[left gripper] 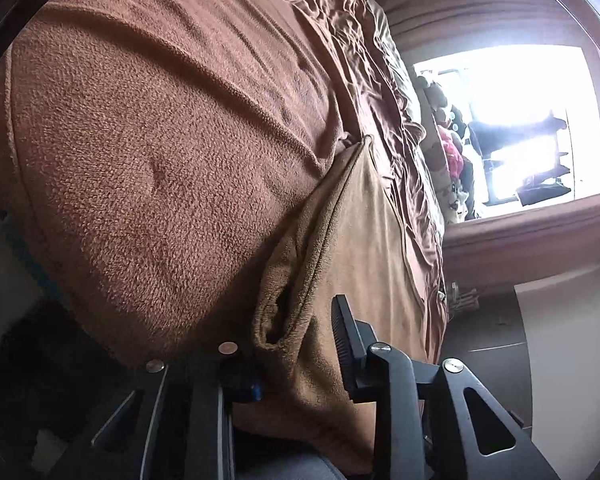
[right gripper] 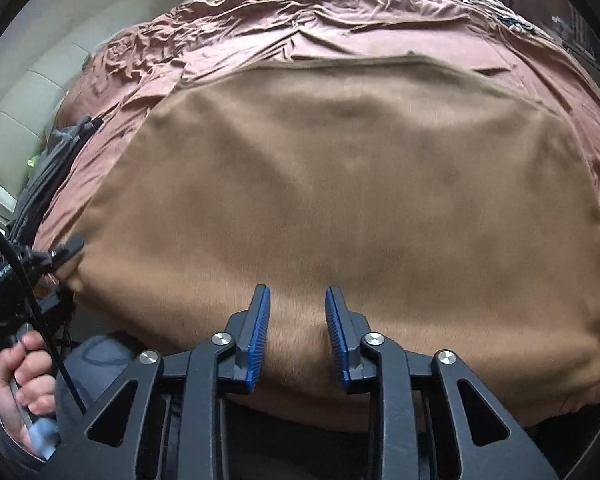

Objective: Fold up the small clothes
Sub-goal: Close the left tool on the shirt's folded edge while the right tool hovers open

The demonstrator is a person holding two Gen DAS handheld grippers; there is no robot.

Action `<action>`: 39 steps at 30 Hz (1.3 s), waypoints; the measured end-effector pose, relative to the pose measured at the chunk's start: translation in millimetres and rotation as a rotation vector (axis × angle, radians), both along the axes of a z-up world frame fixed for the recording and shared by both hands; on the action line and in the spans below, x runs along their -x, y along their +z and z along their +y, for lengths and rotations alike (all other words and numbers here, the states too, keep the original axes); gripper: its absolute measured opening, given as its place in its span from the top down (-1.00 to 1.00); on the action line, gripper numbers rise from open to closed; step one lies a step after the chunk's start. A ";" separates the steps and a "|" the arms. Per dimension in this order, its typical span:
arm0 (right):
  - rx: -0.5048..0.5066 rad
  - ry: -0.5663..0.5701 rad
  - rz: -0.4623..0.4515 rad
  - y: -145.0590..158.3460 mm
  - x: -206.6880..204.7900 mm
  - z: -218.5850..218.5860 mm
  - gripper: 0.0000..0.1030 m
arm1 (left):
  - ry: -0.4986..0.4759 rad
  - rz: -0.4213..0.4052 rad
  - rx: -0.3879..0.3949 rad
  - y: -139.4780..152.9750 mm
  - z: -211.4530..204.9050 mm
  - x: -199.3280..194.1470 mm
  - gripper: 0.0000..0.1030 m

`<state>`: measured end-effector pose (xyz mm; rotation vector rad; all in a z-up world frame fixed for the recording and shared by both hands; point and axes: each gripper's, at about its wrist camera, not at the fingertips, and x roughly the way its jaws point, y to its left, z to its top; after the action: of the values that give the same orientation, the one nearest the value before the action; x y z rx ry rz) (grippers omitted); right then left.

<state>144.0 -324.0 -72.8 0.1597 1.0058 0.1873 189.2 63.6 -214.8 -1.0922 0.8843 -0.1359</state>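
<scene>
The brown cloth [right gripper: 340, 200] lies broadside before the right tool [right gripper: 296, 320], jaws apart; the left tool [right gripper: 66, 264] pinches its left corner.

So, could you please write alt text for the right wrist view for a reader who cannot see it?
A brown fleecy cloth lies spread flat on a bed's wrinkled reddish sheet, with the open right gripper over its near edge. At far left, the left gripper, held in a hand, is at the cloth's corner.
</scene>
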 end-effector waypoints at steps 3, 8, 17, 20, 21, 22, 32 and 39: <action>0.004 -0.001 0.000 -3.3 -12.5 1.1 0.62 | 0.012 0.005 0.005 -1.1 1.1 1.7 0.53; 0.019 0.011 0.053 -21.4 -36.4 7.4 0.74 | 0.023 0.004 0.000 -0.7 3.2 3.8 0.56; 0.035 -0.010 0.056 -23.5 -81.4 10.3 0.79 | 0.034 0.029 0.013 -6.5 5.2 5.1 0.68; 0.030 -0.013 0.057 -23.7 -91.4 5.9 0.79 | 0.037 0.034 0.012 -6.4 4.3 4.8 0.69; 0.024 -0.015 0.059 -24.0 -96.1 5.2 0.79 | 0.038 0.037 0.016 -7.0 4.6 4.8 0.71; 0.021 -0.016 0.060 -24.1 -100.2 4.1 0.79 | 0.041 0.040 0.021 -7.9 5.0 4.4 0.71; 0.017 -0.047 0.062 -23.8 -149.3 5.9 0.79 | 0.040 0.053 0.037 -10.9 4.3 -1.2 0.73; 0.042 -0.054 0.068 -29.2 -186.3 13.0 0.79 | 0.030 0.065 0.036 -11.8 5.1 -7.8 0.73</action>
<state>330.3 -310.9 -102.0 0.1551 1.0708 0.1122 197.0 68.7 -226.6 -1.1481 0.9261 -0.0915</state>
